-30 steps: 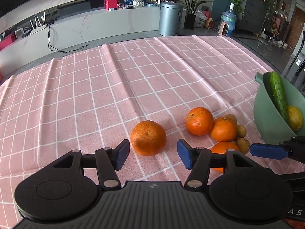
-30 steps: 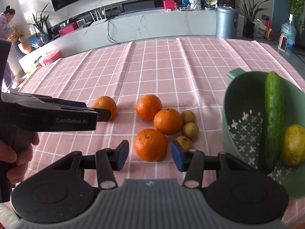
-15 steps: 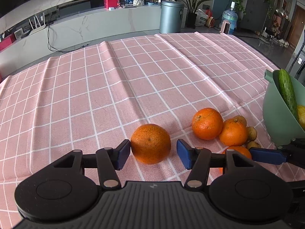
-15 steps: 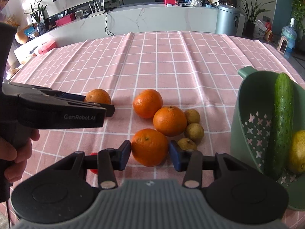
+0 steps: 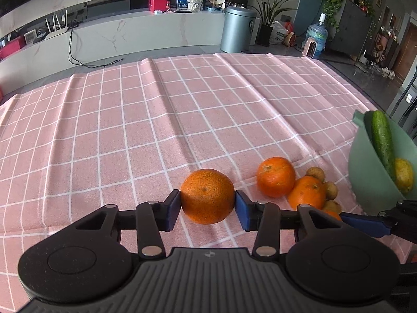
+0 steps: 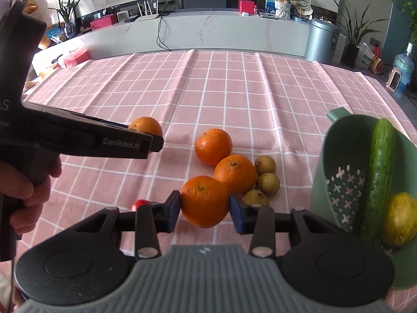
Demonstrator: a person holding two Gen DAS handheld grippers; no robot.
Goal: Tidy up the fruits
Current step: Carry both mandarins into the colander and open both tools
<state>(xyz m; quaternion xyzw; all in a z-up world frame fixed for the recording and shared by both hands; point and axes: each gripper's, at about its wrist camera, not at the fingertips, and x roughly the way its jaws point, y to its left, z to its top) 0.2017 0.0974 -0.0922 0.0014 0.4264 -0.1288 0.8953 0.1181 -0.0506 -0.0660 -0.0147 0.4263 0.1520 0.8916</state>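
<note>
Oranges (image 5: 207, 196) now clamped; pink checked tablecloth (image 5: 156, 120).

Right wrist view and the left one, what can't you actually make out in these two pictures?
- Red object, right wrist view: mostly hidden behind the right gripper; identity unclear.
- Green colander, left wrist view: cut off by the right edge.
- Nearest orange, left wrist view: only a sliver shows behind the left gripper.
- Far orange, right wrist view: lower half covered by the left gripper.

Each gripper (image 5: 207, 210) (image 6: 205, 210) was built with black linkage arms, silver screws and blue fingertip pads (image 5: 172, 210). White "GenRobot.AI" lettering was printed on the left gripper's black body, gripped by a bare-skinned hand (image 6: 24, 198) at 9 o'clock.
</note>
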